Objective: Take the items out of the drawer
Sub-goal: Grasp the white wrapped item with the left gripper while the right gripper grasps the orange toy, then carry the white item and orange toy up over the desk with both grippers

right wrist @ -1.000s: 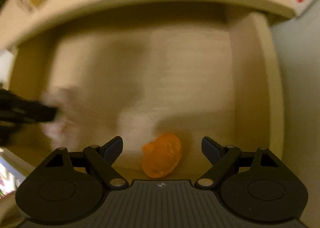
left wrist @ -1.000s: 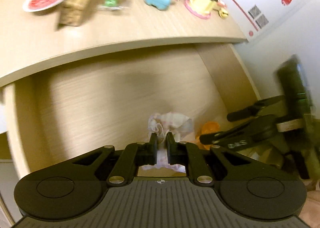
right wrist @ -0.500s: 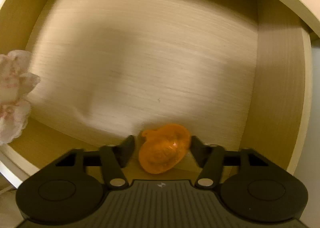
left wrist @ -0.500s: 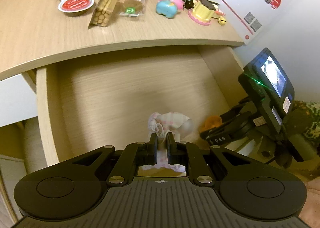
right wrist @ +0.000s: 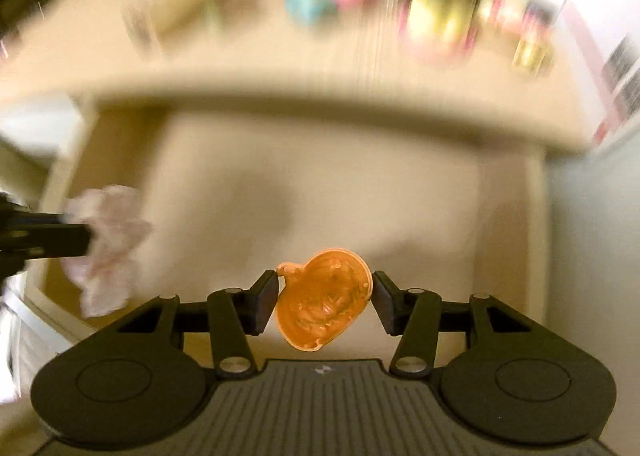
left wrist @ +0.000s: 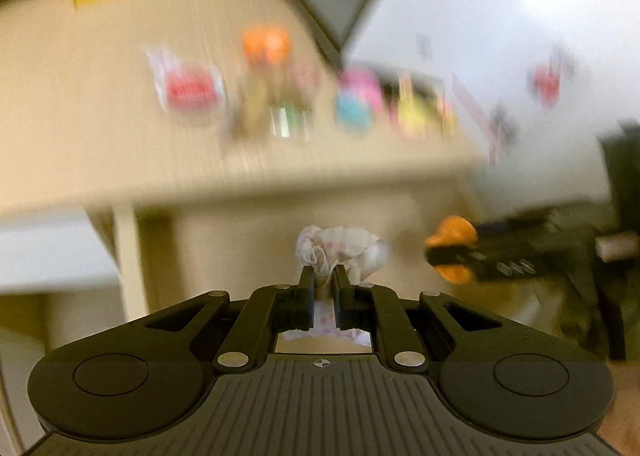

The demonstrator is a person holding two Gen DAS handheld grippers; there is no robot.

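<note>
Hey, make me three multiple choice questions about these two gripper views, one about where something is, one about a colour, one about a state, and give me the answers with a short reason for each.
1. In the right wrist view, where is the crumpled cloth?
A. At the left edge, in the other gripper
B. On the desk top
C. Flat on the drawer floor

2. What colour is the toy between the right gripper's fingers?
A. Blue
B. Orange
C. Green

3. How is the left gripper?
A. Wide open and empty
B. Shut on the cloth
C. Shut on a yellow box

Answers:
1 A: the cloth bunches out from black fingers that reach in from the left.
2 B: the toy between the pads is plainly orange.
3 B: in the left wrist view the fingers stand close together with white and pink cloth pinched between them.
</note>
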